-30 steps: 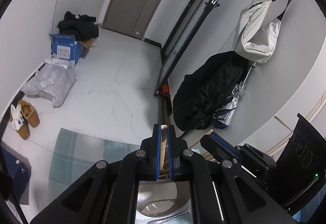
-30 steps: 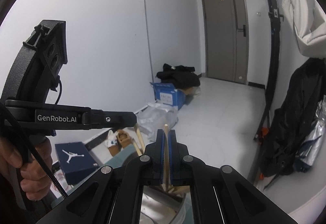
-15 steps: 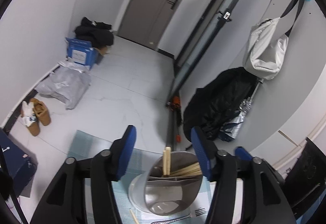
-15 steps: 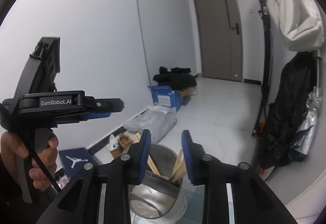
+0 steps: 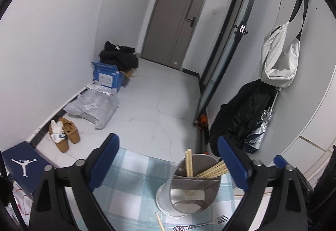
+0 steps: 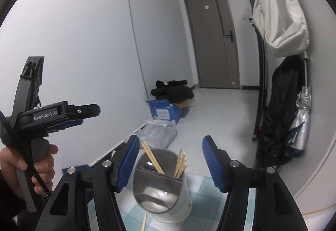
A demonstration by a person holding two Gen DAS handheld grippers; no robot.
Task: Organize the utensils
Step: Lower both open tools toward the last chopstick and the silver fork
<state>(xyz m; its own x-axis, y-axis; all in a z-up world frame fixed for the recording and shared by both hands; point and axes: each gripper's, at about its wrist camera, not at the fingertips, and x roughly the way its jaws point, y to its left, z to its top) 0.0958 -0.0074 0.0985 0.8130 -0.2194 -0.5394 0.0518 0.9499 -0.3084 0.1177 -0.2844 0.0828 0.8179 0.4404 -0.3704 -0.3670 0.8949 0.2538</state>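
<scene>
A grey and white utensil holder [image 5: 190,189] with inner dividers stands on a blue checked cloth [image 5: 134,184]. Several wooden chopsticks [image 5: 206,171] stand in its far compartments. My left gripper [image 5: 168,161] is open and empty above and to the left of the holder. My right gripper [image 6: 171,162] is open and empty just above the holder [image 6: 161,191], where the chopsticks [image 6: 180,164] show between its blue pads. A loose chopstick [image 5: 160,221] and a metal fork [image 5: 201,223] lie on the cloth in front of the holder. The left gripper body [image 6: 52,115] shows in the right wrist view.
Beyond the cloth lies a white tiled floor with a blue box [image 5: 107,77], a grey bag [image 5: 94,107], brown shoes [image 5: 65,134] and a blue shoebox [image 5: 21,166]. A black coat [image 5: 241,117], a white bag [image 5: 279,58] and an umbrella [image 6: 300,117] hang on the right wall.
Both grippers were shut on chopsticks a second ago. They have opened wide, the chopsticks now stand in the holder, and both grippers have lifted back from it.
</scene>
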